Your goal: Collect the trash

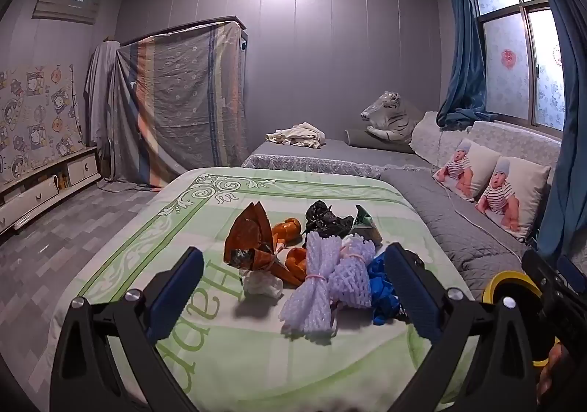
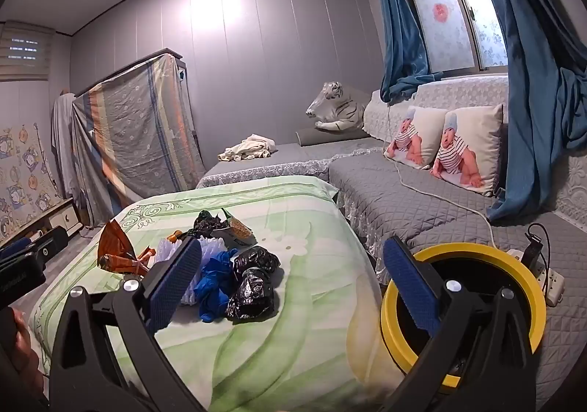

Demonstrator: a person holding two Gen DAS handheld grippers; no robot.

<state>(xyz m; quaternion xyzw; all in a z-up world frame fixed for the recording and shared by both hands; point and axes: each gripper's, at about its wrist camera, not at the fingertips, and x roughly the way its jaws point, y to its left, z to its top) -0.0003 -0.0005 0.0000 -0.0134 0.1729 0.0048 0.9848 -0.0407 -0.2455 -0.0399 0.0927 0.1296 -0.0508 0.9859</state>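
Note:
A heap of trash lies on the green quilt: orange wrappers, a white paper wad, lilac foam nets, a blue plastic bag, black bags and a green carton. My left gripper is open, empty, just short of the foam nets. In the right wrist view the heap shows again, with the blue bag and black bags nearest. My right gripper is open and empty. A yellow-rimmed bin stands at its right finger, beside the bed.
A grey quilted sofa with two baby-print cushions runs along the right. A power strip and white cable lie on it. A plush tiger, cream clothes, a draped wardrobe and a low cabinet stand beyond.

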